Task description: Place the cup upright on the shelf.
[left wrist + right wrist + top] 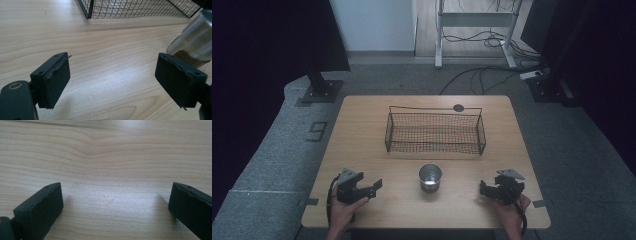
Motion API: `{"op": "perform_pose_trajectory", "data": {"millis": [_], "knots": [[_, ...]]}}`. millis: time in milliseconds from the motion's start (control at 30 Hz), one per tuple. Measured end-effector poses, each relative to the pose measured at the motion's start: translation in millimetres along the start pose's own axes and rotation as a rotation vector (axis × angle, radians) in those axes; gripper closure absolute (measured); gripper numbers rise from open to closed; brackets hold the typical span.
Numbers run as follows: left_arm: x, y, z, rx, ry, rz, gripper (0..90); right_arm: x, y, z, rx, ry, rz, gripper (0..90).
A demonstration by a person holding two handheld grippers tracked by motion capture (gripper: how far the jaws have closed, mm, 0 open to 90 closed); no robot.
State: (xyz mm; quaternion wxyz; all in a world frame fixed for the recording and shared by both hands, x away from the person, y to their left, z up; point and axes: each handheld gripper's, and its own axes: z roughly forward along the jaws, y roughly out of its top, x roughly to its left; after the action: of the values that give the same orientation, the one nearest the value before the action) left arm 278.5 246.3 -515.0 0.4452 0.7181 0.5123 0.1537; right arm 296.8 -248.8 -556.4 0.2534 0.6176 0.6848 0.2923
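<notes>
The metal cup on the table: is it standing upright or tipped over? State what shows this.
Upright. In the high view the metal cup stands on its base on the table, its round open mouth facing up, in front of the wire basket.

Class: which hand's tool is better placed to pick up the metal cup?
Probably the left tool: its open jaws angle toward the metal cup, which shows beside one jaw. The right tool, also open, faces bare table.

One metal cup (430,177) – one wire basket (435,132) – two grippers, one table (362,130).
</notes>
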Motion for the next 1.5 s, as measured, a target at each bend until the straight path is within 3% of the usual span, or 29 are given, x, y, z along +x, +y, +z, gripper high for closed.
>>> {"op": "perform_pose_trajectory", "data": {"millis": [267, 700, 867, 1233, 1500], "knots": [[0.5, -1.2, 4.0, 0.022, 0.000, -0.007, 12.8, -2.8, -2.8, -3.2, -0.011, 0.017, -0.020, 3.0], [-7.6, -3.8, -1.9, 0.005, 0.001, -0.002, 12.8, -3.6, -1.4, -1.8, -0.009, 0.020, -0.023, 2.4], [-14.0, -2.7, -2.3, -0.006, -0.018, 0.038, 11.6, -3.8, -0.8, -1.3, -0.008, 0.022, -0.025, 2.4], [-22.5, 4.1, -4.2, -0.026, -0.063, 0.023, 11.3, -3.8, -0.8, -1.3, -0.009, 0.022, -0.024, 2.4], [-40.5, 15.1, 4.2, -0.010, -0.097, 0.053, 9.8, -5.6, -1.1, -1.6, -0.013, 0.025, -0.026, 3.2]]}}
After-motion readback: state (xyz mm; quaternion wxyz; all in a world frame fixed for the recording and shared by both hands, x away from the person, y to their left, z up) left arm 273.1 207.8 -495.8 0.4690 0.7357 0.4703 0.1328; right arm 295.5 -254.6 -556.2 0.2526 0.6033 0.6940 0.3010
